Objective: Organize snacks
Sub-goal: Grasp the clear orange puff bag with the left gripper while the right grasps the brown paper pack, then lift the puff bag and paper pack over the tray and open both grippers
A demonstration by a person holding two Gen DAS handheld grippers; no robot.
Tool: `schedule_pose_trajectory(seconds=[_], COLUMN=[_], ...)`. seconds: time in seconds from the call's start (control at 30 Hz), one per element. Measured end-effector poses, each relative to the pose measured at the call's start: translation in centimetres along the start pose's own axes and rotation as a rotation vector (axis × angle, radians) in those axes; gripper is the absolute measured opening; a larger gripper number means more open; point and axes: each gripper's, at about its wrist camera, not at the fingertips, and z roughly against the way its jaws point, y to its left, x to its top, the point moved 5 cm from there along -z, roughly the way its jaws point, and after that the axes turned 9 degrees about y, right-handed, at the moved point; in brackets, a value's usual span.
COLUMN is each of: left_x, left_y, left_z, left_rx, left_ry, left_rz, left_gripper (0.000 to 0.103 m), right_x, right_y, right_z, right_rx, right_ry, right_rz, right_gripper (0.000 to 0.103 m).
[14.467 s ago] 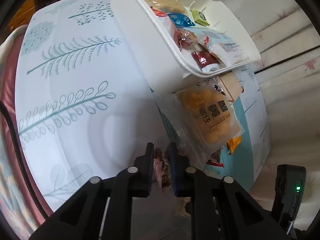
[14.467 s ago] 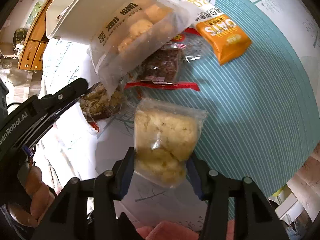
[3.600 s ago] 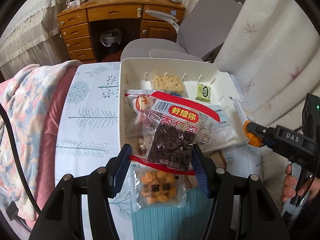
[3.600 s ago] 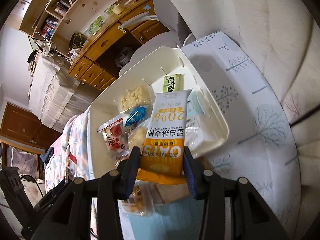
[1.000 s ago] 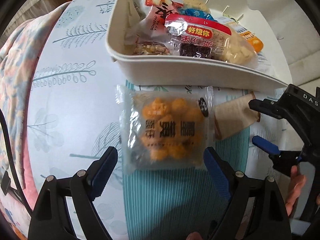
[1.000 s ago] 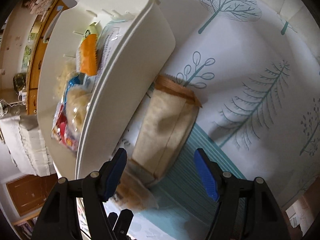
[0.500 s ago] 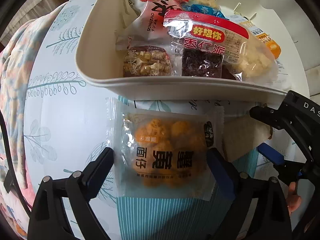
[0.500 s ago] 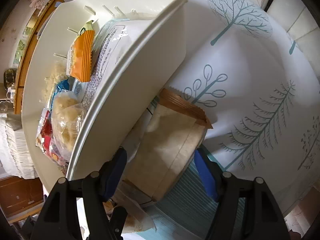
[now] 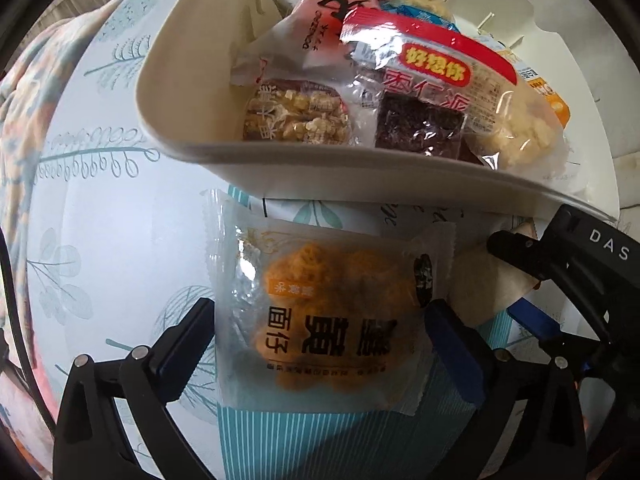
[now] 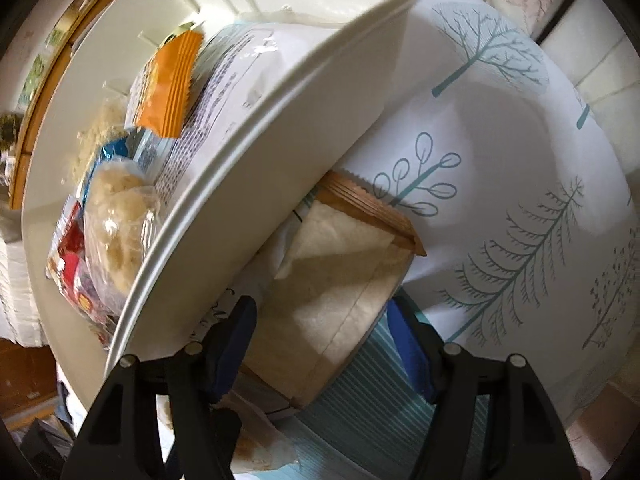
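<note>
The left gripper [image 9: 320,344] is pointing down over the clear packet of orange snacks [image 9: 328,320], its jaws opening wide, 1 finger on each side and neither pad pressing in. That packet is lying flat on the tablecloth [image 9: 104,240], just in front of the white bin [image 9: 192,120] already loaded with snacks. The right gripper [image 10: 324,344] is straddling the beige packet [image 10: 332,280] tucked beside the bin wall, its fingers released either side.

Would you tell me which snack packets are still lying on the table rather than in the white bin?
Two: the clear packet of orange puffs between the opening left claw, and the tan paper-wrapped packet between the right claw.
</note>
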Motion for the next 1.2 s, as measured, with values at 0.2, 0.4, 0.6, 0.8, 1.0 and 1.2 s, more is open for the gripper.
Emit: schedule_pose_trajectory(seconds=[0.2,0.4,0.6,0.8,1.0,1.2], left_x=[-0.6,-1.6,-3.6,-5.8,-7.5,-8.3], left_y=[1.0,1.6,2.7,4.8,7.1,7.5], left_z=[-0.9,-1.0,-1.6,-1.9,-1.5,-1.0], left_rx=[-0.049,-0.052,-0.066,-0.072,-0.062,-0.054], left_ry=[0.019,0.019,0.059,0.092,0.077,0.047], left_rz=[0.029,0.033,0.058,0.091,0.137,0.169], left_gripper=[0.091,0.086,0.084,0.083,0.083,0.083], right_x=[-0.4,-0.9,-0.2,-0.1,0.0,-0.9], right_y=[1.6,2.2,0.1,-1.2,-0.3,1.6], right_z=[-0.6,-0.5,0.0,0.2,0.9,1.2], right_rx=[-0.049,-0.033,0.014,0.108,0.152,0.126], right_ry=[-0.009,-0.011,0.006,0.023,-0.002,-0.029], right_rz=[0.032,0.047,0.017,-0.057,-0.044,0.003], right_gripper=[0.065,0.061,0.041,0.028,0.028,0.051])
